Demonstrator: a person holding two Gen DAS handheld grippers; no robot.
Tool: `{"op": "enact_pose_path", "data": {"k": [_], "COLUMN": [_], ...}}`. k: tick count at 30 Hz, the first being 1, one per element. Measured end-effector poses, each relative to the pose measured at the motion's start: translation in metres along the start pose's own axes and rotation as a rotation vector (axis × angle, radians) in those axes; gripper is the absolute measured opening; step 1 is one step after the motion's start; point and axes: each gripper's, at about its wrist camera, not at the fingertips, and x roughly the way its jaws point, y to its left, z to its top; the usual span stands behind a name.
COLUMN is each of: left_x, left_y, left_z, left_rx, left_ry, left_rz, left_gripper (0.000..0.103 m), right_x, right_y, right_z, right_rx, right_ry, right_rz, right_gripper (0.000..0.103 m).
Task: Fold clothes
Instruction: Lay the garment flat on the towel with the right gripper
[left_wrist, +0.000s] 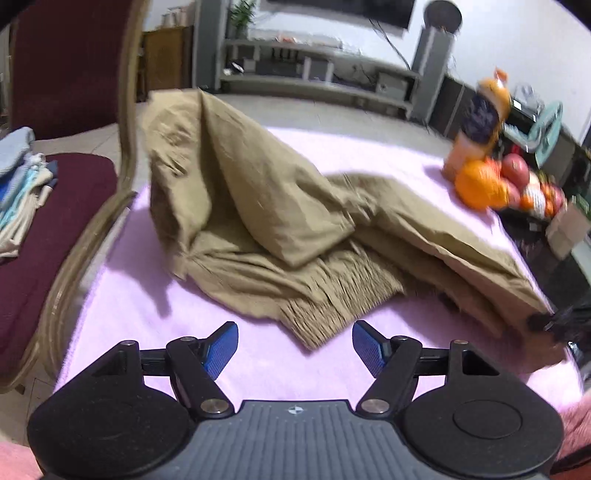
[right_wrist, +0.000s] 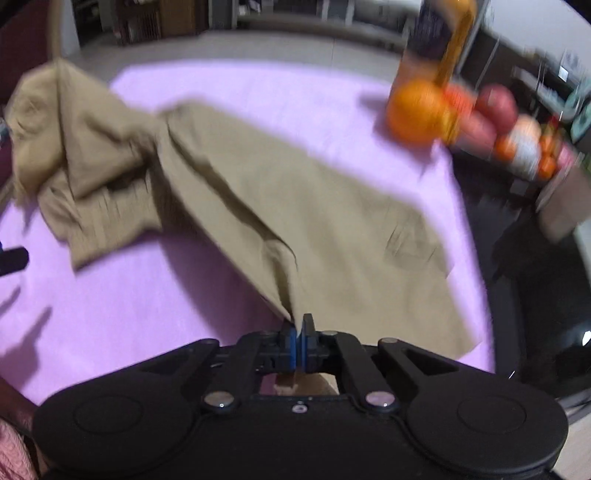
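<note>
A tan garment (left_wrist: 266, 221) lies crumpled on the pink-covered table (left_wrist: 147, 306), with its gathered waistband toward me and one part heaped up at the far left. My left gripper (left_wrist: 294, 347) hovers open just short of the waistband, nothing between its blue pads. In the right wrist view the same tan garment (right_wrist: 295, 206) stretches from the far left heap down to my right gripper (right_wrist: 298, 332), which is shut on a pinched edge of the cloth. The right gripper's tip (left_wrist: 543, 321) shows at the garment's right end in the left wrist view.
A juice bottle (left_wrist: 484, 122) and a pile of oranges and apples (left_wrist: 506, 181) sit at the table's far right corner. A wooden chair with a maroon seat (left_wrist: 55, 206) holding stacked clothes (left_wrist: 22, 184) stands at the left. The table's right edge drops to a dark floor.
</note>
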Motion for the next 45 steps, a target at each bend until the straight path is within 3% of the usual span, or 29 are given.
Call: {"op": "enact_pose_path", "data": {"k": [4, 8, 11, 12, 14, 15, 16, 17, 21, 28, 33, 37, 42, 45], "left_x": [-0.003, 0.004, 0.013, 0.017, 0.023, 0.025, 0.026, 0.026, 0.025, 0.034, 0.043, 0.049, 0.053, 0.055], "left_y": [0.017, 0.032, 0.039, 0.041, 0.042, 0.042, 0.042, 0.041, 0.035, 0.029, 0.033, 0.025, 0.017, 0.011], "left_z": [0.007, 0.012, 0.014, 0.014, 0.014, 0.012, 0.01, 0.008, -0.002, -0.016, -0.02, -0.024, -0.027, -0.027], "left_rx": [-0.058, -0.117, -0.134, -0.137, -0.141, -0.141, -0.142, -0.141, -0.141, -0.169, -0.215, -0.168, -0.137, -0.12], "left_ry": [-0.043, -0.047, -0.023, -0.01, 0.021, 0.033, 0.042, 0.046, 0.061, 0.104, 0.125, 0.131, 0.14, 0.143], "left_rz": [-0.001, 0.003, -0.002, -0.004, -0.008, -0.011, -0.017, -0.025, -0.046, -0.04, -0.037, 0.005, -0.011, -0.016], "left_gripper": [0.07, 0.07, 0.069, 0.069, 0.069, 0.069, 0.069, 0.069, 0.069, 0.064, 0.06, 0.06, 0.061, 0.061], "right_x": [-0.06, -0.1, -0.1, -0.087, -0.061, -0.049, -0.043, -0.037, -0.043, -0.055, -0.02, 0.009, 0.044, 0.055], "right_y": [-0.005, 0.019, 0.046, 0.052, 0.065, 0.069, 0.066, 0.063, 0.034, -0.046, -0.077, -0.102, -0.134, -0.103], "right_z": [0.048, 0.145, 0.209, 0.225, 0.257, 0.265, 0.264, 0.264, 0.224, 0.119, 0.068, 0.027, -0.023, -0.014], "right_rx": [-0.03, -0.075, -0.079, -0.089, -0.108, -0.105, -0.087, -0.068, 0.011, 0.247, 0.386, 0.496, 0.631, 0.535], "right_ry": [-0.17, -0.408, -0.576, -0.595, -0.631, -0.609, -0.592, -0.574, -0.497, -0.346, -0.284, -0.233, -0.167, -0.109], "right_rz": [-0.044, -0.136, -0.203, -0.236, -0.301, -0.346, -0.348, -0.349, -0.23, 0.082, 0.208, 0.309, 0.433, 0.429], "right_gripper": [0.002, 0.002, 0.002, 0.002, 0.02, 0.046, 0.06, 0.063, 0.065, 0.072, 0.075, 0.075, 0.074, 0.08]}}
